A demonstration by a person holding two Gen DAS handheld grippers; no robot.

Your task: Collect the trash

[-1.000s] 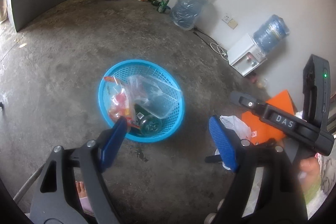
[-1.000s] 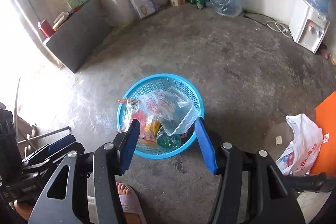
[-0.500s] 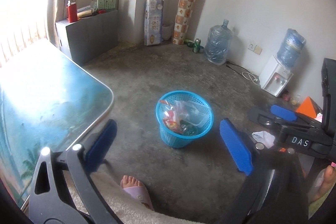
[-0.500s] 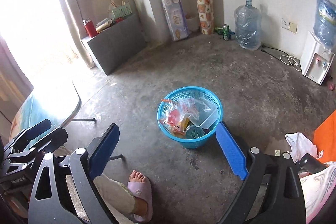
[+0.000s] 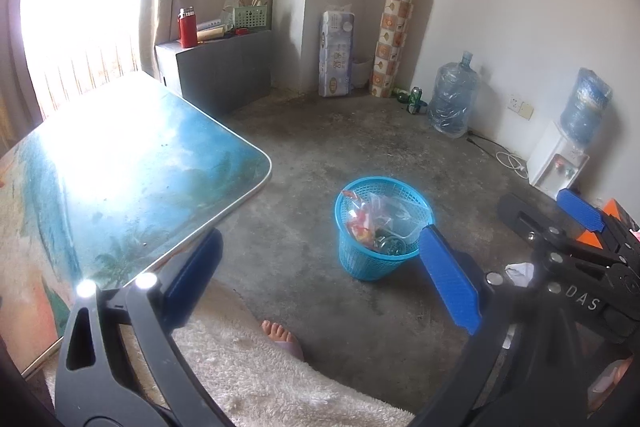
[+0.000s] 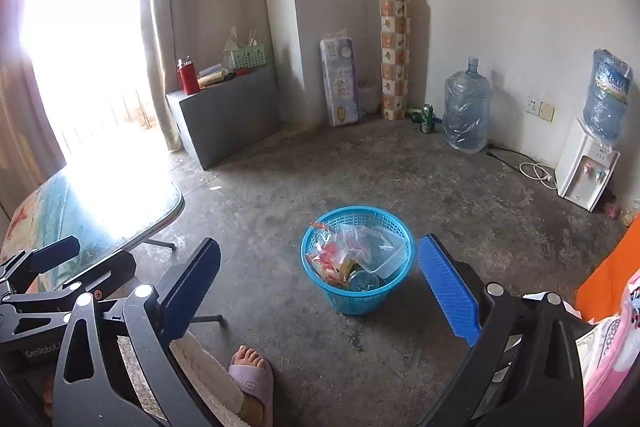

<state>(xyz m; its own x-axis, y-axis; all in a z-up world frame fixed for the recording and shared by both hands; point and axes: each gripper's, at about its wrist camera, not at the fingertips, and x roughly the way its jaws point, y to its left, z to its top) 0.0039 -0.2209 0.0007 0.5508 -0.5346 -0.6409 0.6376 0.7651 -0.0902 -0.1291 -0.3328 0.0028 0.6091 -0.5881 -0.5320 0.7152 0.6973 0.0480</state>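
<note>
Both tongs, left [image 5: 324, 283] and right [image 6: 320, 287], raised since earlier, jaws apart, empty; round blue mesh basket [image 6: 396, 291] of crinkled wrappers on rough concrete floor [image 6: 460, 195]; glossy table [image 5: 132, 179] alongside.

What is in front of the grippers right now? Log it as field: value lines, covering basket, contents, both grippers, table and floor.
basket: blue basket, upright on the concrete floor
contents: clear container, plastic wrappers, a round glass item
left gripper: open, empty, raised above the basket
right gripper: open, empty, raised above the basket
table: beside the left gripper, glare on its top
loose item: white plastic bag on the floor
</note>
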